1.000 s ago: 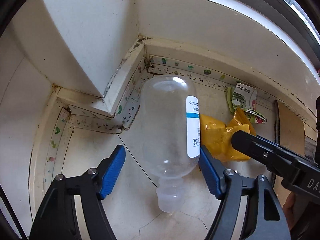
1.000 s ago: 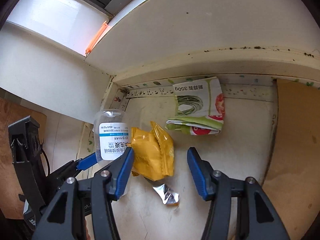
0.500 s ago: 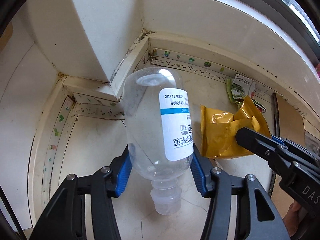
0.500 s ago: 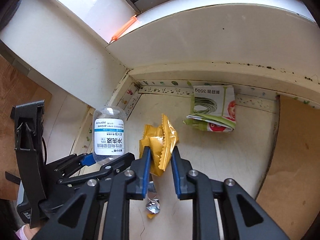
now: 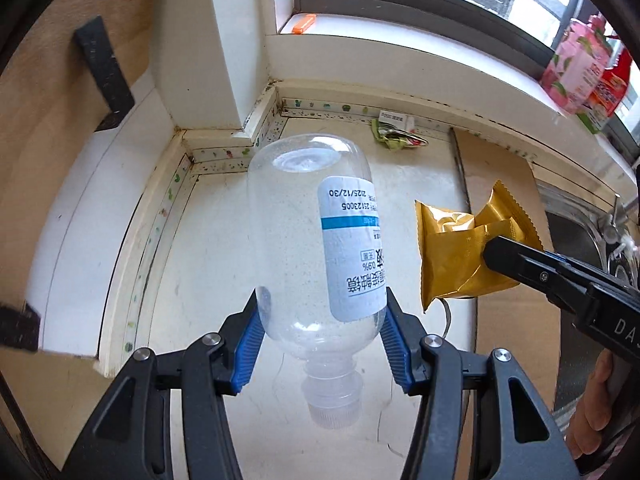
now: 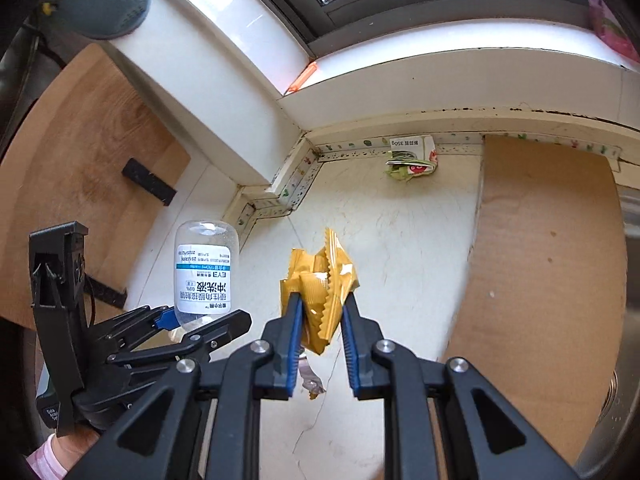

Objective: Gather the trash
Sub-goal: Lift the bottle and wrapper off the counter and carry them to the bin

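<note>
Green wrapper (image 5: 394, 136) print unreadable

White counter (image 5: 224, 280), green packet (image 5: 394, 136), cardboard sheet (image 6: 540, 248)

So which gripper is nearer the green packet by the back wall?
Right. The right gripper, holding the yellow wrapper, sits more directly before the green packet; the left gripper, holding the bottle, is further aside.

The left hand-held gripper (image 5: 322, 344) clamps a clear plastic bottle (image 5: 316, 248) between its blue pads, cap toward the camera (so it reads upside down). At three o'clock, the right hand-held gripper (image 5: 486, 250) pinches a crumpled gold wrapper (image 5: 452, 256). A folded green packet (image 5: 396, 136) lies on the white tabletop (image 5: 224, 240) at twelve o'clock, against the wall.
</note>
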Demonstrator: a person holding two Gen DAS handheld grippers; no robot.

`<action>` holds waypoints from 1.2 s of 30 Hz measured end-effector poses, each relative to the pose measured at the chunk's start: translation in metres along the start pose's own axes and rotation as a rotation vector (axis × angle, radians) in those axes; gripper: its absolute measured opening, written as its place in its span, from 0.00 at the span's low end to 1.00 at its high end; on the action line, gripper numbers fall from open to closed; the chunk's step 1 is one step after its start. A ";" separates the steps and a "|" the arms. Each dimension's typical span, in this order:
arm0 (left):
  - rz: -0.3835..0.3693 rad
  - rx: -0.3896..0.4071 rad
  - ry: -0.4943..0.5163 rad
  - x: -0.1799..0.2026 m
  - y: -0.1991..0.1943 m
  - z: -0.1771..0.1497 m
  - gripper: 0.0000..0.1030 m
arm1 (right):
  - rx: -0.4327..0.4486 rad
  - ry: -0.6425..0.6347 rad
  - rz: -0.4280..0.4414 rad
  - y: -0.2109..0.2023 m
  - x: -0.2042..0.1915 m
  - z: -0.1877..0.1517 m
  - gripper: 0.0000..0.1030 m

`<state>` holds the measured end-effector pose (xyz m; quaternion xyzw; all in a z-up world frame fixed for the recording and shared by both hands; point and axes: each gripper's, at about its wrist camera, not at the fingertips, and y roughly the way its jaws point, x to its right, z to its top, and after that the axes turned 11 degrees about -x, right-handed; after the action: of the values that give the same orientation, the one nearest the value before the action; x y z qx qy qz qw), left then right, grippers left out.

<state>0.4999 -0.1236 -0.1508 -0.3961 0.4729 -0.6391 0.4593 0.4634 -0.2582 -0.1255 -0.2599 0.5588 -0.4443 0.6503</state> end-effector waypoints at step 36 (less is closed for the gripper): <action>-0.219 -0.084 0.183 0.013 -0.069 -0.434 0.51 | -0.007 0.095 -0.178 -0.062 -0.122 -0.419 0.18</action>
<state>0.0736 -0.0229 -0.1871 -0.4043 0.4929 -0.6986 0.3249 0.0472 -0.1145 -0.1141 -0.2894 0.5650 -0.5102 0.5803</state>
